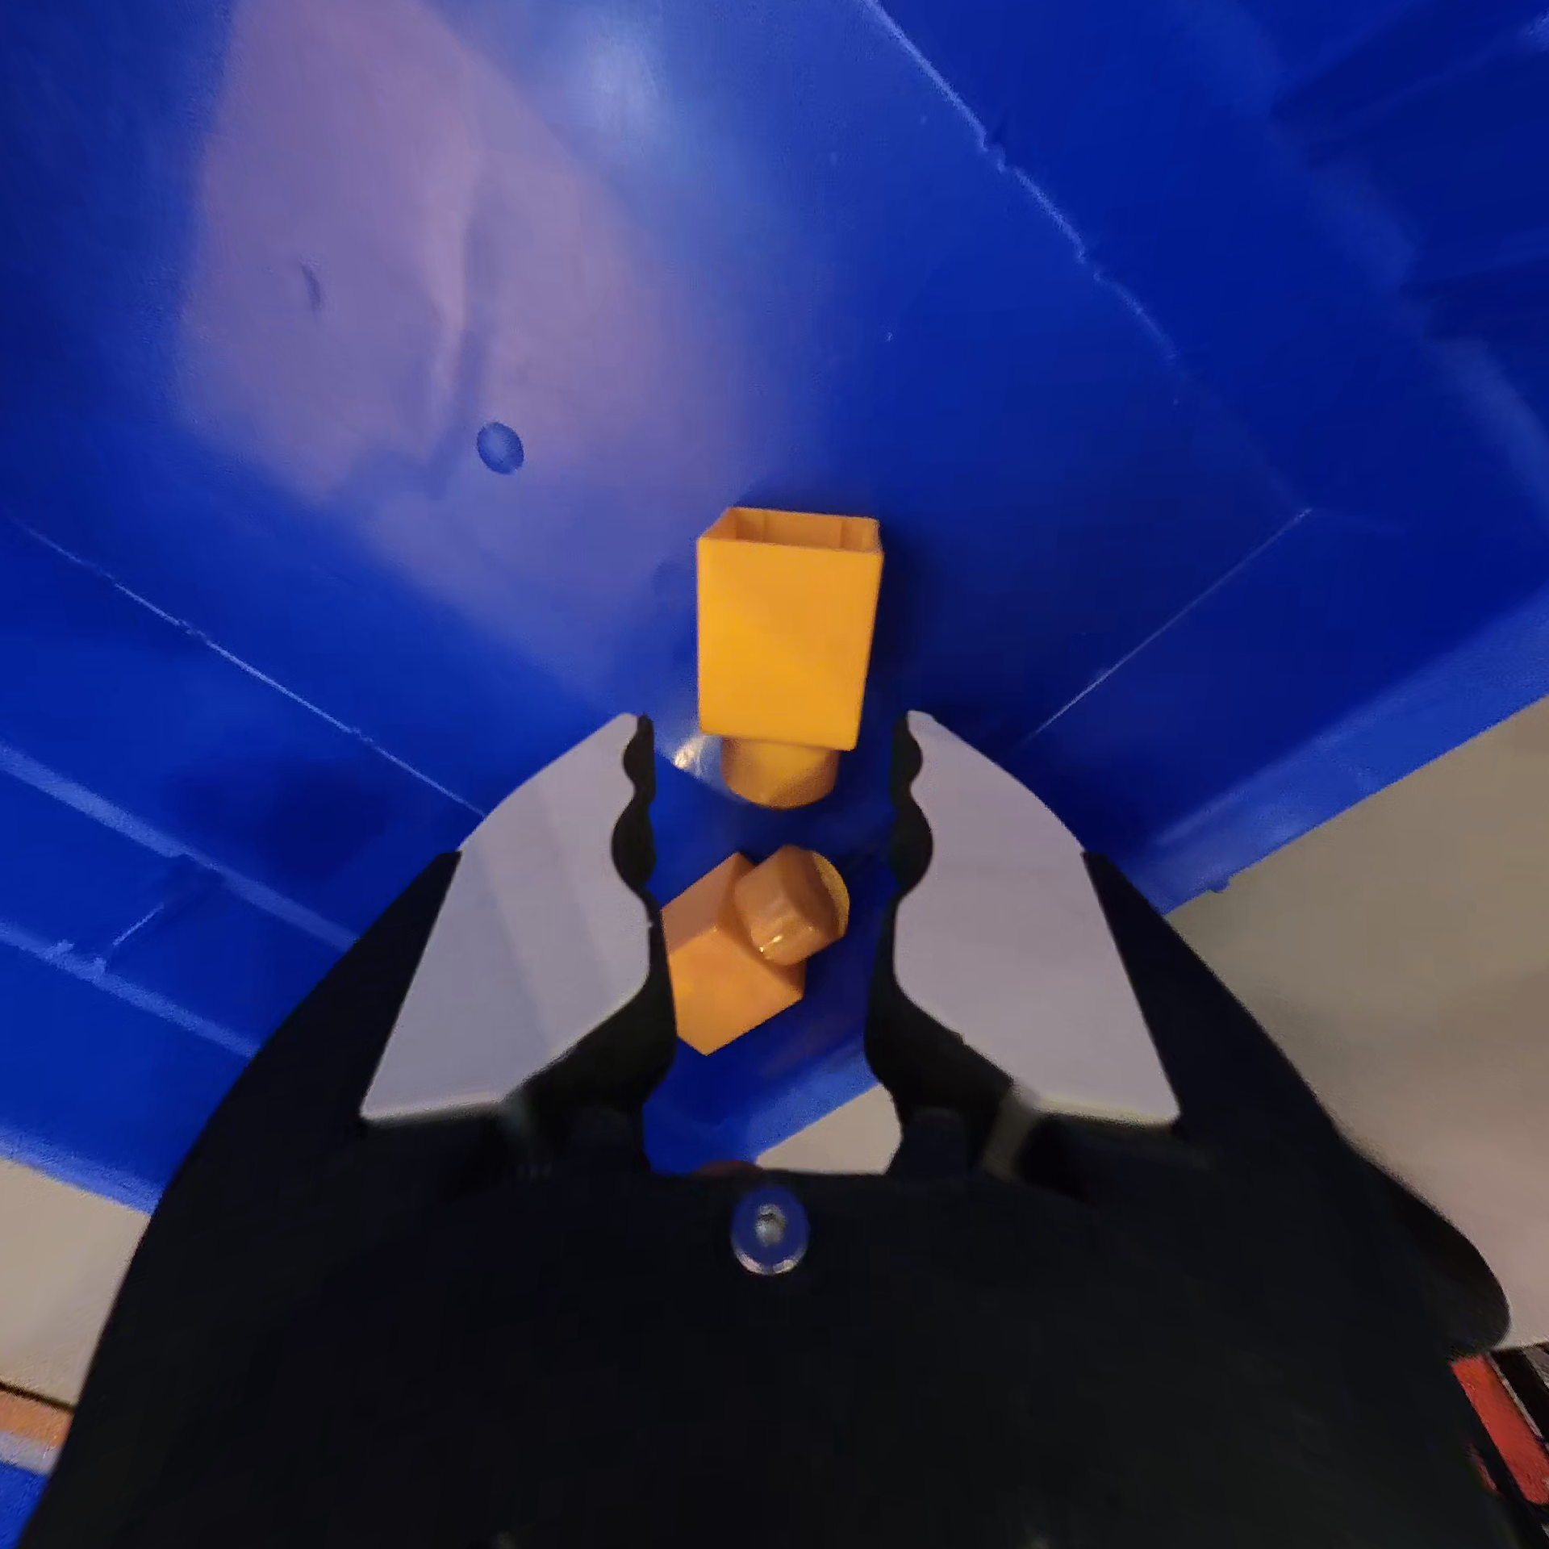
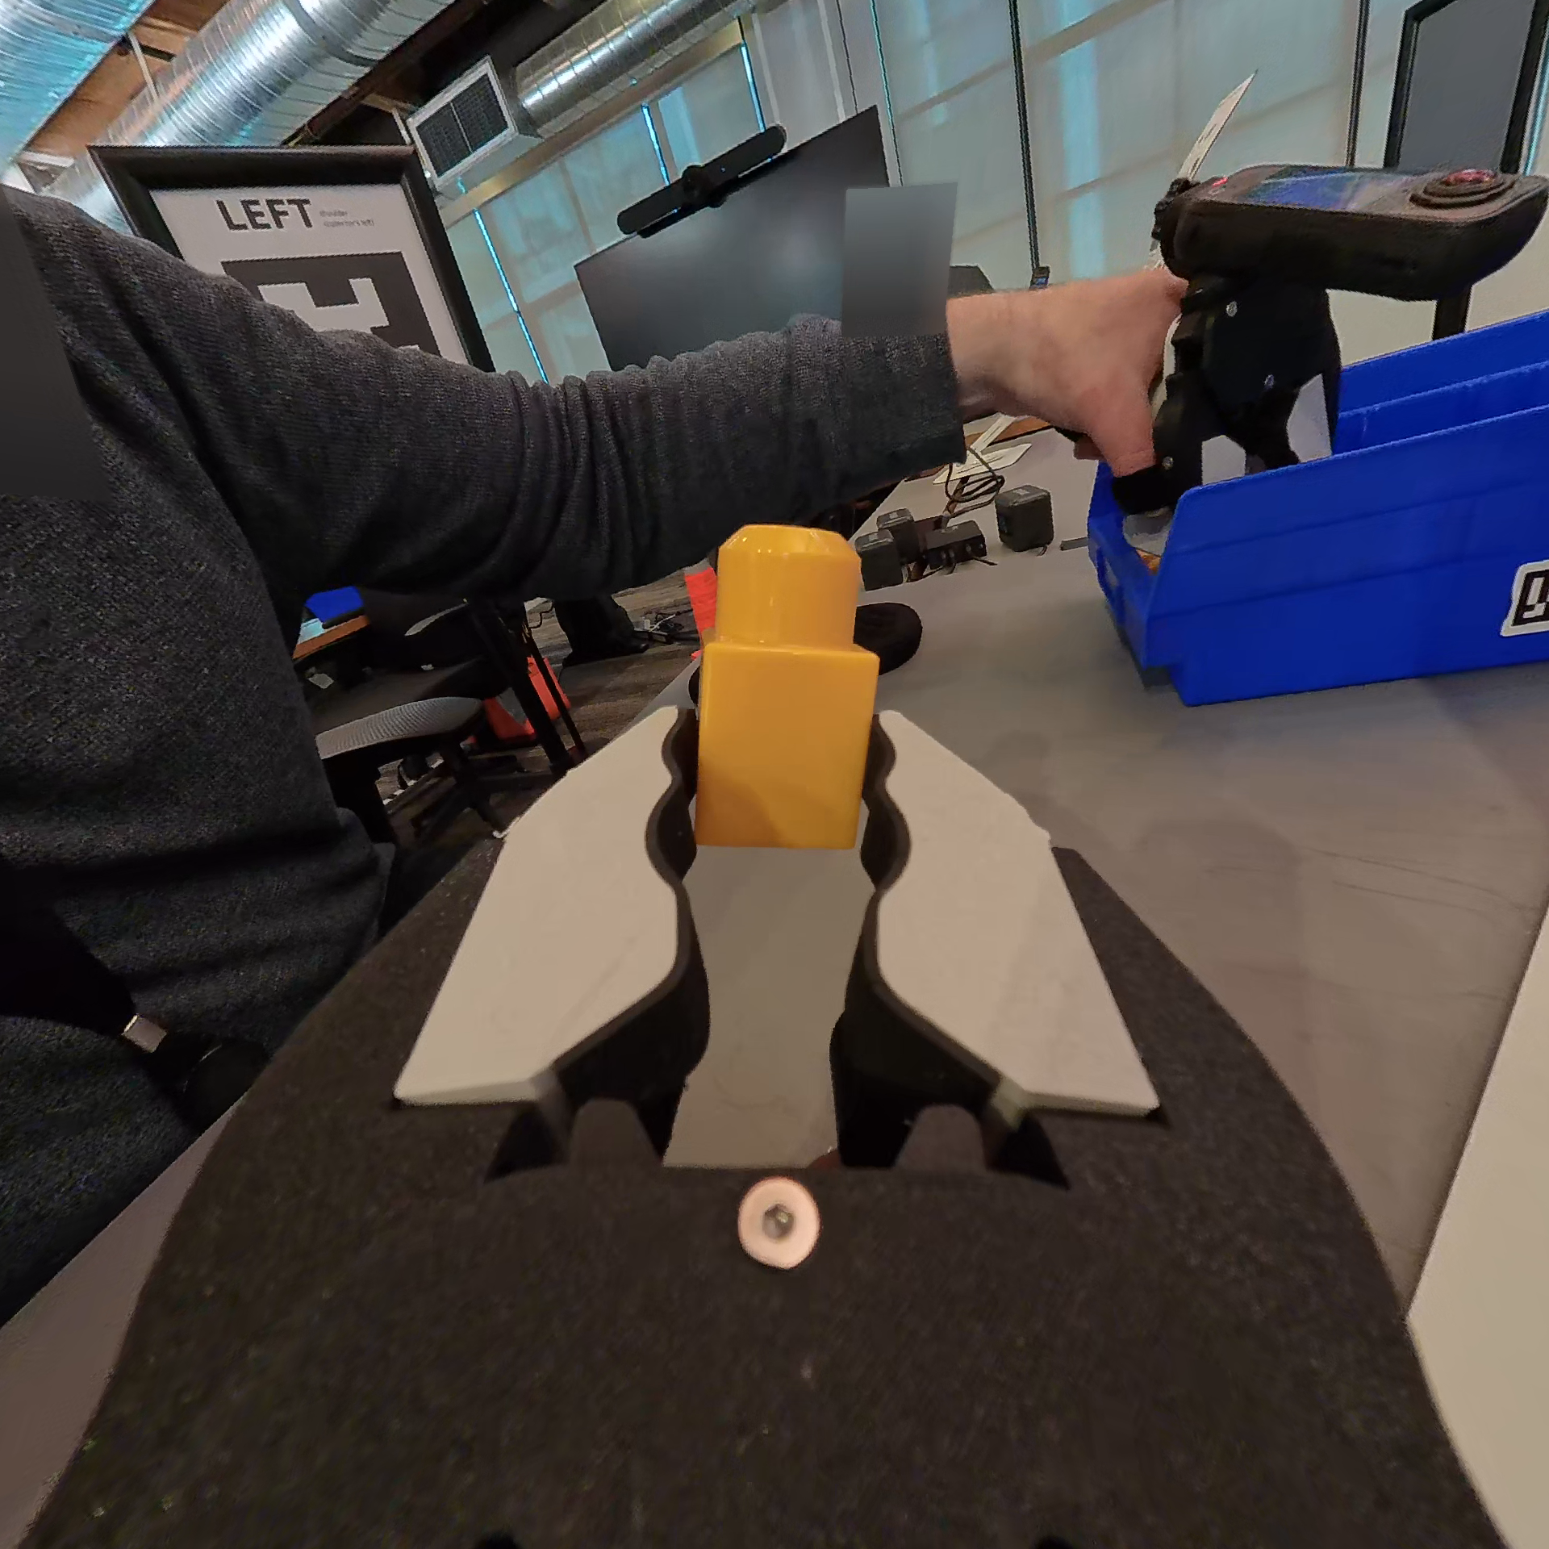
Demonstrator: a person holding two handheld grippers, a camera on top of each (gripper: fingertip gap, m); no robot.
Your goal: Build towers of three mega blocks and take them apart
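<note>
R gripper (image 2: pixel 784 771): fingers pinching yellow block (image 2: pixel 784 729) by side walls, stud pointing up at 12 o'clock, presumably so next block can be pressed on. Hovering over grey table (image 2: pixel 1173 838).

L gripper (image 1: pixel 767 805): fingers spread, holding nothing, reaching into blue bin (image 1: pixel 1090 419). Tilted block (image 1: pixel 742 955) lying betw. fingers, not visibly gripped; likely next pick. Second block (image 1: pixel 788 637) lying on side at 12 o'clock, beyond tips, hollow end facing away.

Obstacles: bin walls crowding L approach; person's sleeve (image 2: pixel 419 444) stretching across at 10 o'clock; monitor (image 2: pixel 738 251) behind.
</note>
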